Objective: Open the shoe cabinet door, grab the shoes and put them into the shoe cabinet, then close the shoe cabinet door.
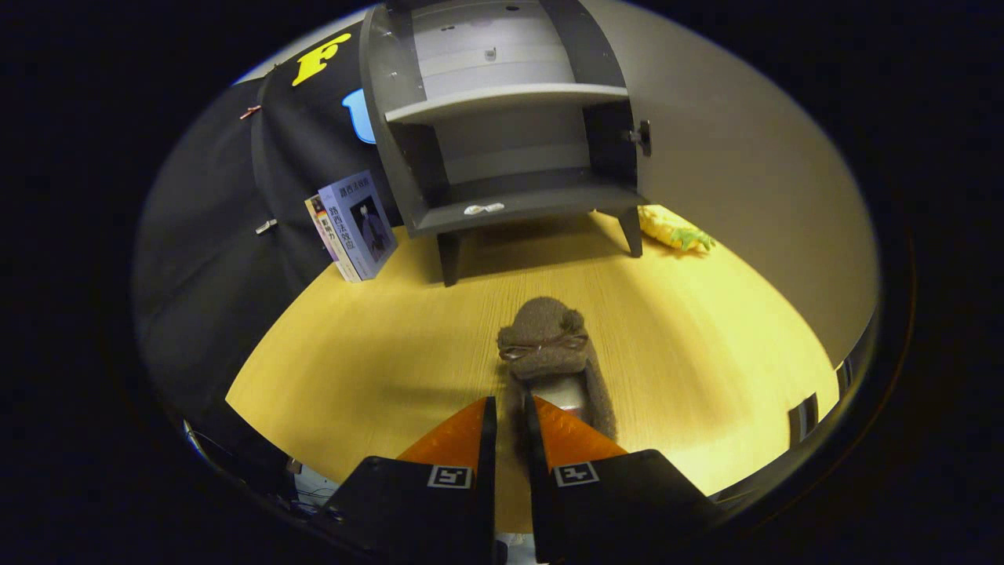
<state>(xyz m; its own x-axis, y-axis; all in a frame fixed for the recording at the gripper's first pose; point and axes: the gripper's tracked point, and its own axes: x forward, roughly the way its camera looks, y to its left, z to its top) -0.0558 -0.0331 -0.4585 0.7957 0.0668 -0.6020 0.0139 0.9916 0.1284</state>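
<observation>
So the gripper (510,408) has its jaws nearly together, both orange fingers (451,439) pressing on the heel edge of the fuzzy brown slipper (549,353), which sits on the yellow wood desk (353,369) pointing toward the shoe cabinet (502,125). The grey cabinet stands well beyond the slipper with its door open and shelves showing. A couple of books (353,227) lean by its left leg with writing too small to make out, and a yellow-green toy (674,230) lies by its right leg.
</observation>
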